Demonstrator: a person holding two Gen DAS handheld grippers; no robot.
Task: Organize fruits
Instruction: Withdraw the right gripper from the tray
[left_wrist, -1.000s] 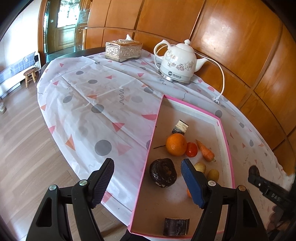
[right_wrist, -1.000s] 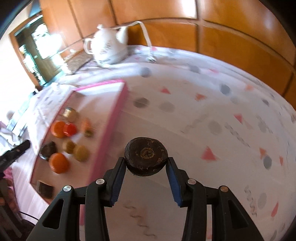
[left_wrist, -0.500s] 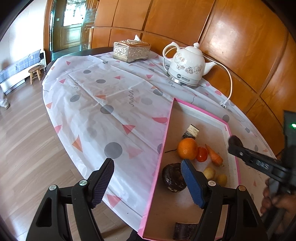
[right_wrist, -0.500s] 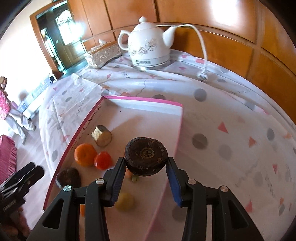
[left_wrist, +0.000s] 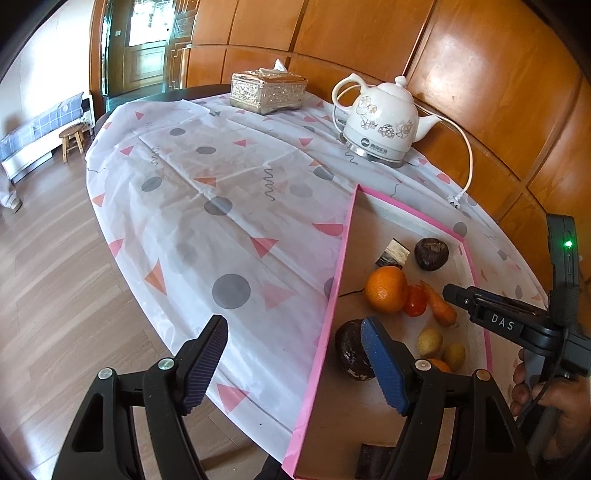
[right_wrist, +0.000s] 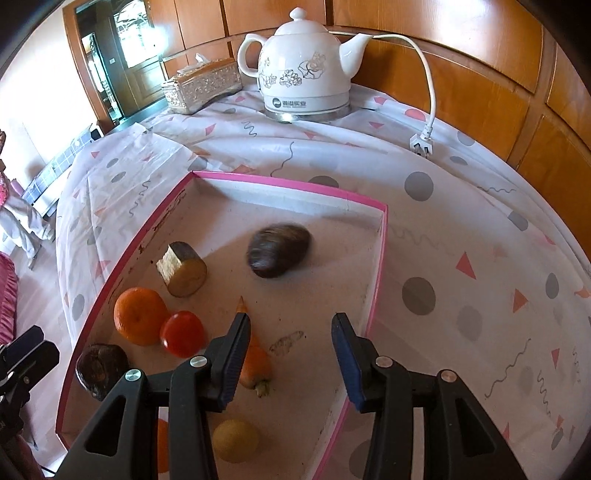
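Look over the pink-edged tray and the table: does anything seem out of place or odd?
Yes. A dark round fruit in the pink-edged tray is motion-blurred, so it seems not settled. A carrot lies among the fruits. The kettle's plug lies loose on the tablecloth. Both hand-held grippers are open.

The right gripper (right_wrist: 291, 350) is pointing forward and slightly downward with its two fingers (right_wrist: 345, 354) spread wide apart and nothing sitting between them. The left gripper (left_wrist: 295, 363) is likewise gaping wide, its padded fingers (left_wrist: 380, 365) gripping nothing. In the left wrist view, the person's right hand (left_wrist: 554, 398) is wrapping around the right gripper's handle at the lower right edge.
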